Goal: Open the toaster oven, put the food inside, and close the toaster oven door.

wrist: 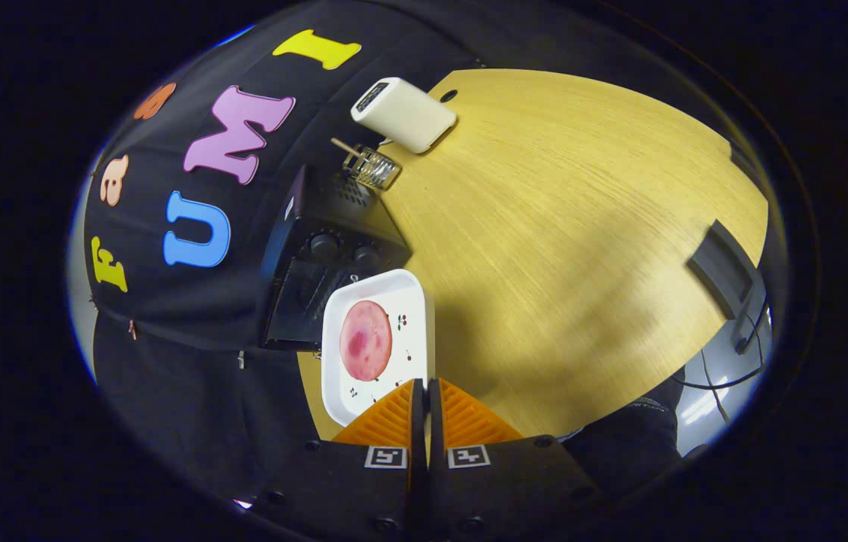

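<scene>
gripper [425, 391] fingers nearly closed, pinching rim of the white tray [341, 376] with a round pink food slice [366, 340] on it; tray held just in front of the black toaster oven [322, 260], wooden table [559, 226] beneath

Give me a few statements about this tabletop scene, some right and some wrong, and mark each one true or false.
1. The gripper has its fingers closed on the rim of a white tray. True.
2. The tray carries a round pink slice of food. True.
3. The tray is already inside the toaster oven. False: it is held in the air in front of the oven.
4. The table is made of grey metal. False: it has a light wood top.
5. A cream-coloured box lies on the table beyond the oven. True.
6. A red mug stands beside the cream box. False: a small clear glass holder stands there.
</scene>
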`<action>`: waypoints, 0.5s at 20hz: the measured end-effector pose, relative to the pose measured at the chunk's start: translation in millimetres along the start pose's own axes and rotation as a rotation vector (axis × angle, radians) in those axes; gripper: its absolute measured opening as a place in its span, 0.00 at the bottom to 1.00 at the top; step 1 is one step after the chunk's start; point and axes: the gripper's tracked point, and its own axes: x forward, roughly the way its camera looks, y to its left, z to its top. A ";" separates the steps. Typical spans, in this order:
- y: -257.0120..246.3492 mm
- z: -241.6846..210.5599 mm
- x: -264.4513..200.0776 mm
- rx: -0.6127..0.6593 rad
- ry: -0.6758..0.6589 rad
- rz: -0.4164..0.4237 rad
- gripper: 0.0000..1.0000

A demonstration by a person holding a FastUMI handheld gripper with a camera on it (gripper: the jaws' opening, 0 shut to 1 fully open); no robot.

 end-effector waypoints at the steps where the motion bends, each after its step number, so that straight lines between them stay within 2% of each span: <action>1: 10.2 -2.0 6.1 -0.018 0.004 0.010 0.05; 5: 44.8 -12.9 41.5 -0.045 0.029 0.043 0.05; 10: 79.7 -30.1 84.9 -0.051 0.049 0.046 0.05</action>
